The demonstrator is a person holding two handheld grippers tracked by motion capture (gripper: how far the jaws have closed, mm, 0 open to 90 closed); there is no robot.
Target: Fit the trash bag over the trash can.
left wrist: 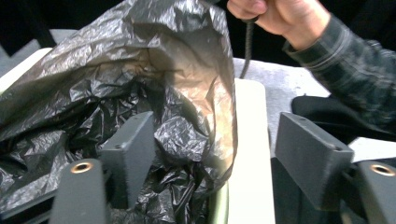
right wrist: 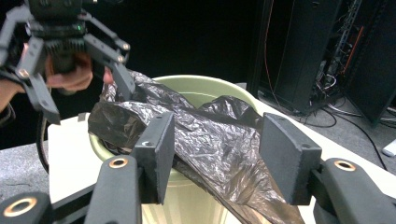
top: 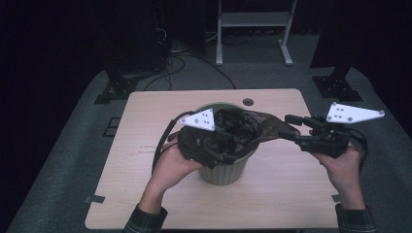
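So there was one pale green bin (top: pixel 224 171) on the table (top: pixel 145 145), with one black trash bag (top: pixel 252 127) stuffed inside and spilling over its right rim. Two grippers: the left gripper (left wrist: pixel 212 154) had its jaws apart straddling the bag's edge, and the right gripper (right wrist: pixel 215 156) was spread either side of the bag, not pinching it.

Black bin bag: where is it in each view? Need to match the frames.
High view: black bin bag at centre, stuffed in the green bin, one edge stretched right.
Left gripper view: fills left and centre, rising between the jaws.
Right gripper view: centre, draped over the bin's near rim between the jaws.
Shared landmark: the green bin's rim.
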